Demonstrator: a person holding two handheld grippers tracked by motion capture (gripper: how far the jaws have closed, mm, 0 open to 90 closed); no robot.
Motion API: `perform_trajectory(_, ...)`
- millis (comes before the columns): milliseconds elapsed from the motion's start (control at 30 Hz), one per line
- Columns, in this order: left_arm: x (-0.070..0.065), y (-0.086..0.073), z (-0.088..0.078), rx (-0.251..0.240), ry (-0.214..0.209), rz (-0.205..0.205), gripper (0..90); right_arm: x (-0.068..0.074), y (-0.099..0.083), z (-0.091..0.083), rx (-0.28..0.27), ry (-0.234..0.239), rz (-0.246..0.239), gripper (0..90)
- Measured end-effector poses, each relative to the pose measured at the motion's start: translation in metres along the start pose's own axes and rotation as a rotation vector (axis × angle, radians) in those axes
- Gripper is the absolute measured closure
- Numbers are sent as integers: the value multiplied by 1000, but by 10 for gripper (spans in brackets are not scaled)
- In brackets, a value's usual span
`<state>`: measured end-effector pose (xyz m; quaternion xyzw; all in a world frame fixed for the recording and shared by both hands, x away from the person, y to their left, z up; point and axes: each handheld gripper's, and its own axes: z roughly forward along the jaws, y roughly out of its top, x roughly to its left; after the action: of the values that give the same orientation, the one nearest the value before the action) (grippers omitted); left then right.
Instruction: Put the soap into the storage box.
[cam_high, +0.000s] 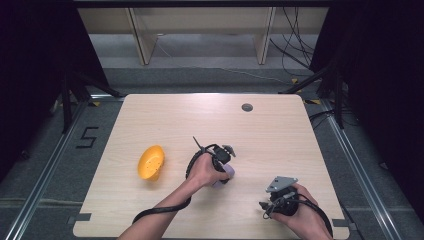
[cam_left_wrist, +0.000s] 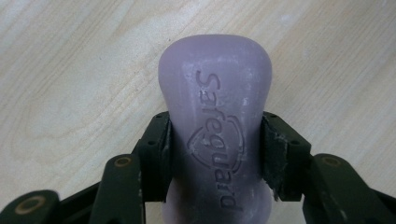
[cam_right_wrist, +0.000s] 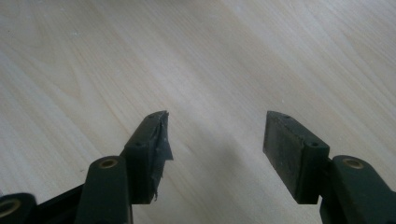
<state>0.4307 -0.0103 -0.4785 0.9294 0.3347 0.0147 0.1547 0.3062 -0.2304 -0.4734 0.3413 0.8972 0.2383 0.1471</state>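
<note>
A lilac bar of soap (cam_left_wrist: 215, 126) with raised lettering lies on the wooden table, and both pads of my left gripper (cam_left_wrist: 215, 156) press on its narrow waist. From above, that left gripper (cam_high: 223, 167) sits at the table's middle, pointing down, with a bit of the soap (cam_high: 228, 171) showing under the hand. My right gripper (cam_right_wrist: 215, 140) hovers over bare wood with its jaws apart and nothing between them. In the high view the right gripper (cam_high: 267, 206) is near the front right edge, held low.
An orange-yellow soap dish (cam_high: 151, 162) lies on the table to the left of the left hand. A small round grommet (cam_high: 247, 107) is set in the table (cam_high: 280, 135) near its far edge. Cables trail from both grippers toward the front edge.
</note>
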Motion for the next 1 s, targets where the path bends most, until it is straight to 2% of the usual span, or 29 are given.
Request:
perform_trajectory(67, 0, 0, -1, -2, 0, -5, 489, 1, -1, 1, -16, -11, 5, 411)
perform_trajectory(200, 0, -1, -5, -11, 4, -9, 490, 0, -1, 1, -13, -8, 4, 411)
perform_trajectory(267, 0, -1, -8, -14, 3, -12, 489, 1, 0, 0, -6, 1, 19, 411)
perform_trajectory(300, 0, -1, -9, -19, 2, -14, 490, 0, 0, -1, -4, 0, 8, 411)
perform_trajectory(433, 1, -3, -14, -34, -7, -31, 490, 1, -1, 0, -5, 6, 13, 411)
perform_trajectory(500, 2, -5, -17, -41, -9, -35, 490, -1, 0, -1, -6, -1, -5, 411)
perform_trajectory(567, 3, -8, -20, -59, -12, -52, 490, 0, 1, -2, -18, -2, 23, 411)
perform_trajectory(600, 3, -8, -20, -59, -12, -52, 490, 0, 1, -2, -18, -2, 23, 411)
perform_trajectory(633, 4, -9, -22, -66, -14, -65, 490, 0, 0, 0, -42, -20, 10, 411)
perform_trajectory(800, 5, -13, -25, -63, -12, -78, 490, -1, 2, -3, -24, -3, 26, 411)
perform_trajectory(833, 6, -15, -27, -65, -7, -84, 490, -2, 2, -3, -26, -6, 5, 411)
perform_trajectory(1000, 8, -18, -31, -58, -1, -101, 490, -1, 2, -2, -31, -10, 10, 411)
